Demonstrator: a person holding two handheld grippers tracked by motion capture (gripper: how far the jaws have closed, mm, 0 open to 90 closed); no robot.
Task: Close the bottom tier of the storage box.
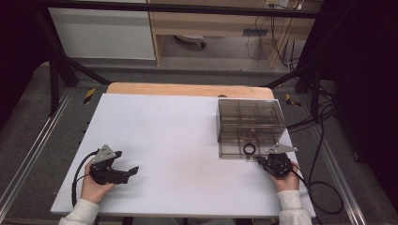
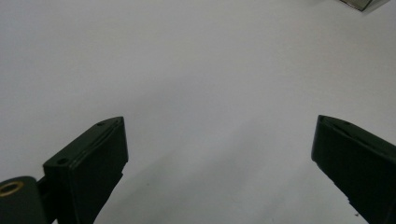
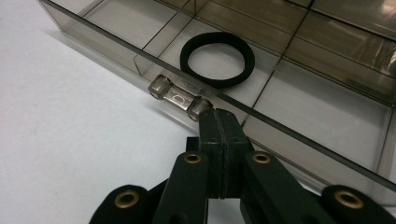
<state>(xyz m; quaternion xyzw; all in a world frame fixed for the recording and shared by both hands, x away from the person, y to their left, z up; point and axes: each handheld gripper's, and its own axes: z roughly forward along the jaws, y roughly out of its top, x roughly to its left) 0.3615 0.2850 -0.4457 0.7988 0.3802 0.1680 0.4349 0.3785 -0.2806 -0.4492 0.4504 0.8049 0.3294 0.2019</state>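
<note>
A smoky clear compartment box (image 1: 251, 123) sits at the right of the white table top (image 1: 164, 140), its lid down. A black elastic ring (image 1: 249, 149) lies in a front compartment. In the right gripper view the ring (image 3: 217, 81) is just behind the box's clear latch (image 3: 180, 97). My right gripper (image 3: 219, 116) is shut, jaws pressed flat together, tips at the box's front rim beside the latch's right end; I see nothing between them. From above it (image 1: 261, 161) is at the box's front edge. My left gripper (image 1: 126, 161) rests open at the table's left, (image 2: 219, 123) over bare white surface.
The box's front wall (image 3: 93, 32) runs diagonally across the right gripper view. A corner of the box (image 2: 359, 3) peeks in at the top right of the left gripper view. Black frame bars and cables (image 1: 324, 140) flank the table; a wooden strip (image 1: 187, 89) lines its far edge.
</note>
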